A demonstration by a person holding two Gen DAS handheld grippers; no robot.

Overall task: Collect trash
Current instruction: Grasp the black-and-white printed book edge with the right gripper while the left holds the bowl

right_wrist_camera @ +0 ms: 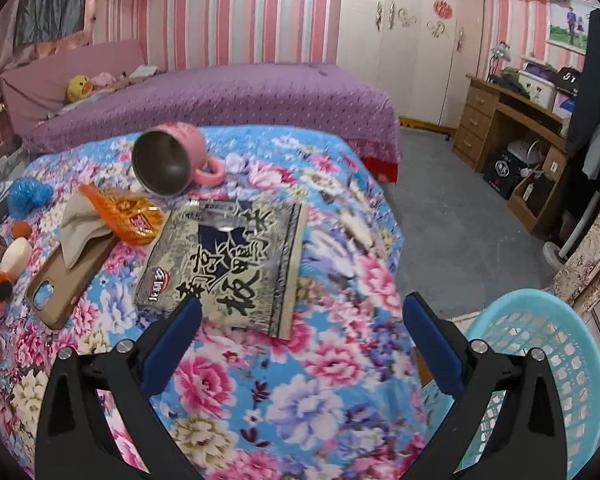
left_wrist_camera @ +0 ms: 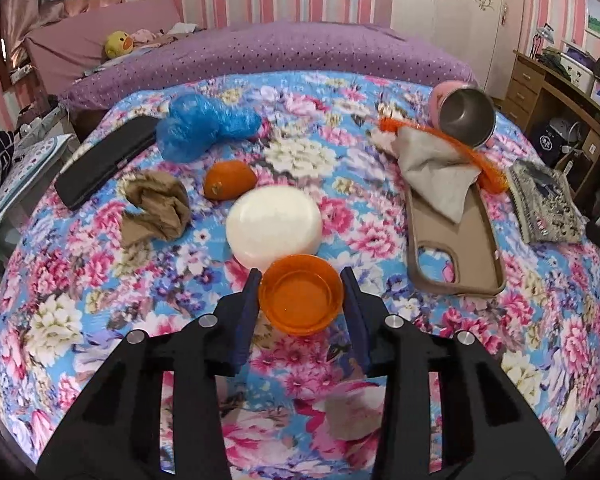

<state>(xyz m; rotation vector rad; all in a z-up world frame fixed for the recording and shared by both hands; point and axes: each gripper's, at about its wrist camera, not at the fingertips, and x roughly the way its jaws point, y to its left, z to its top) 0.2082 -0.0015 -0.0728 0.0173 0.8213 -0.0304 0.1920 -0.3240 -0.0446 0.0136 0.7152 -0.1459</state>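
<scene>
A white bottle (left_wrist_camera: 274, 220) with an orange cap (left_wrist_camera: 300, 300) lies on the flowered bedspread (left_wrist_camera: 100, 272), cap towards me. My left gripper (left_wrist_camera: 301, 274) is shut on that cap, one blue pad against each side. My right gripper (right_wrist_camera: 303, 302) stands open over the bedspread with nothing between its fingers. Its left fingertip is at the near corner of a flat printed snack packet (right_wrist_camera: 228, 264). Other items on the bed are a blue plastic bag (left_wrist_camera: 204, 126), a crumpled brown paper (left_wrist_camera: 156, 208), an orange fruit (left_wrist_camera: 229, 180), an orange net wrapper (right_wrist_camera: 128, 216) and a grey tissue (left_wrist_camera: 436, 176).
A turquoise plastic basket (right_wrist_camera: 540, 360) stands on the floor by the bed's right edge. A beige phone case (left_wrist_camera: 452, 248), a tipped pink mug (right_wrist_camera: 168, 160) and a black flat case (left_wrist_camera: 104, 160) also lie on the bed. A wooden desk (right_wrist_camera: 512, 140) stands far right.
</scene>
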